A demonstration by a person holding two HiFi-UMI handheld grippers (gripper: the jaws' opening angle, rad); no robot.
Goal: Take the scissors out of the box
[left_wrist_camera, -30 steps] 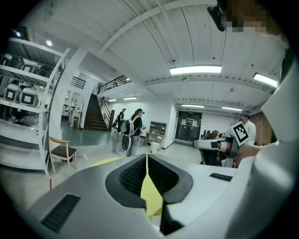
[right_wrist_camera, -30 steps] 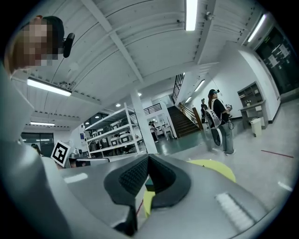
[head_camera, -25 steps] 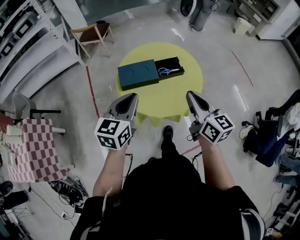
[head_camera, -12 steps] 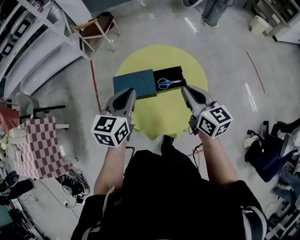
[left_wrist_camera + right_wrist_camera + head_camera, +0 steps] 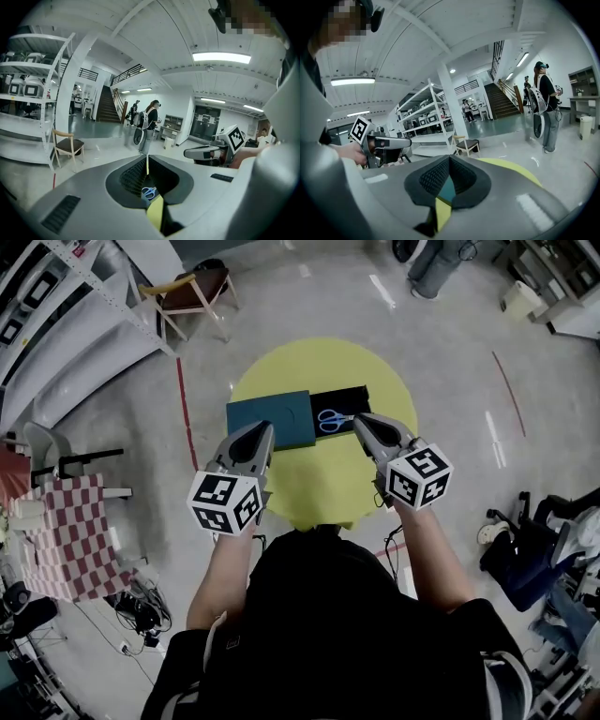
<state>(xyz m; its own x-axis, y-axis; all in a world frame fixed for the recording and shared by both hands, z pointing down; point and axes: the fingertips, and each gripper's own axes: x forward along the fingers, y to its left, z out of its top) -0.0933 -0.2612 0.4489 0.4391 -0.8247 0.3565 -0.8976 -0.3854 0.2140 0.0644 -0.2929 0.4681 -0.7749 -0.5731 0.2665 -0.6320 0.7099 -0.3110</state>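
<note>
Right gripper: jaws pressed together, nothing between them. Tip at frame center, just beside scissors; likely lined up for reach, must open before pick.
Left gripper: jaws also together, empty. Tip at lower edge of teal sleeve, probably placed to steady box.
Scissors, blue handles, lie flat in black tray, slid out right of sleeve, so exposed.
Box sits on round yellow table, upper center.

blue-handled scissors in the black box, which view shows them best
Head view: the blue-handled metal scissors lie in plain sight in the open black box. The left gripper view catches only a sliver of the handles; the right gripper view misses them.
</note>
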